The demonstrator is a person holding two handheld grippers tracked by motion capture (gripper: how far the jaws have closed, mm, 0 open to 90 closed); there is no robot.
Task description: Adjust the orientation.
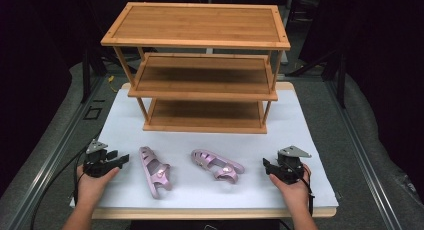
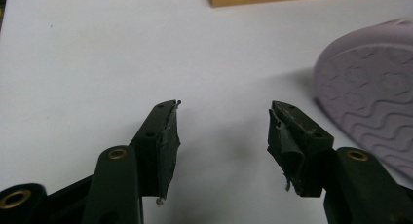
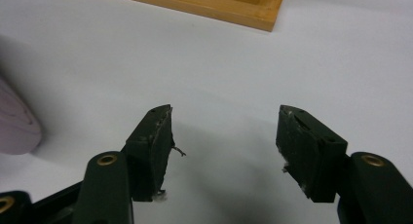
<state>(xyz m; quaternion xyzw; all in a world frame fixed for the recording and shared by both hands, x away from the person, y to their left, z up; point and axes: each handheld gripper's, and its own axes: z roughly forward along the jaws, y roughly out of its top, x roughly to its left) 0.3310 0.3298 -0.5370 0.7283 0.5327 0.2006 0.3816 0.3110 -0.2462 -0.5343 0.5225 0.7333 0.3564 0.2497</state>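
- The desk carries a white sheet, and everything I work with sits on it.
- A three-tier wooden shelf stands at the far side of the desk, all tiers bare.
- Two pink sandals lie side by side in front of the shelf, apart from each other: the left sandal near my left gripper, the right sandal toward my right one.
- My left gripper rests low on the desk just beside the left sandal, jaws spread apart and holding nothing; its own view shows the sandal's ribbed sole close by.
- My right gripper sits near the right sandal, jaws likewise apart, empty.
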